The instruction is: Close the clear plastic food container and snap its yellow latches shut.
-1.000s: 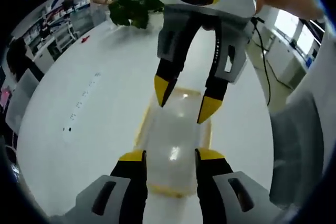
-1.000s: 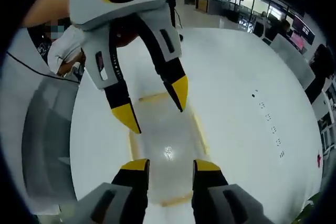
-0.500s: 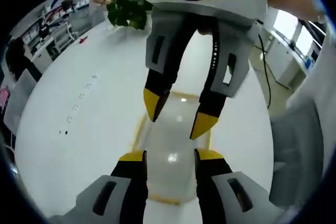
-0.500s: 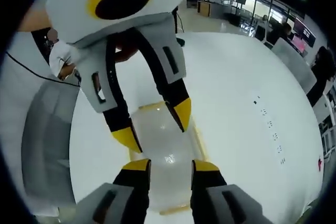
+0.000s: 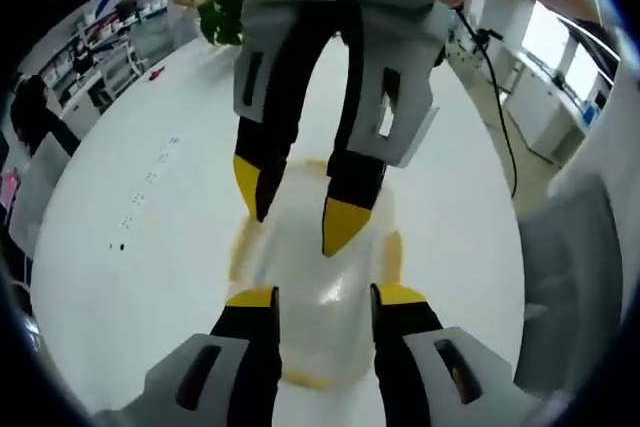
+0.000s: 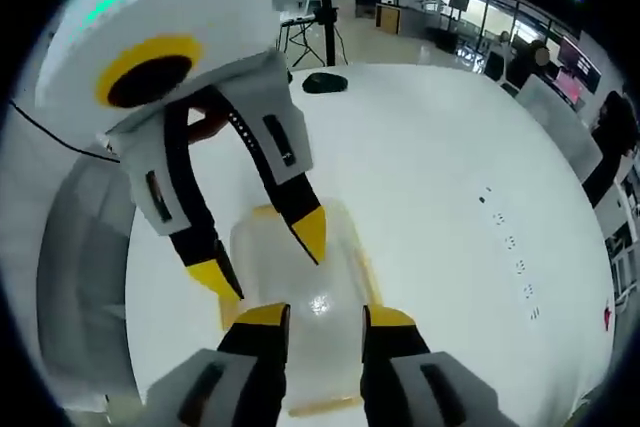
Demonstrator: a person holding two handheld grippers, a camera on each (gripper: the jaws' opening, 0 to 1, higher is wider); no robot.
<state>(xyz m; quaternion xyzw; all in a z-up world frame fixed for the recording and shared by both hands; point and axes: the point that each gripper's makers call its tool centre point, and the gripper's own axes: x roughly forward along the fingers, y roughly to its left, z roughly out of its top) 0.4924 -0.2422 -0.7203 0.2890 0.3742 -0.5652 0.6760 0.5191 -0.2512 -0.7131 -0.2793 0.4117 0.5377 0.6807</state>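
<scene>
The clear plastic container (image 5: 312, 265) lies on the white table (image 5: 140, 277) straight below me, with yellow latches (image 5: 392, 247) along its rim. In the left gripper view my left gripper (image 5: 325, 297) stands open over the near end of the container. My right gripper (image 5: 296, 209) reaches in from the top, open, its yellow tips over the far half. In the right gripper view the container (image 6: 300, 259) sits under my right gripper (image 6: 326, 315), and the left gripper (image 6: 262, 255) hangs open over its far end. I cannot tell whether any tip touches the lid.
A green plant (image 5: 222, 17) stands at the far edge of the table. A black flat object (image 6: 325, 82) lies farther out, and small black marks (image 6: 510, 242) dot the surface. A grey chair back (image 5: 570, 277) and a cable (image 5: 500, 117) are to one side.
The two grippers have drawn closer together over the container, each looming larger in the other's view. The right gripper's tips have come down over the lid's middle.
</scene>
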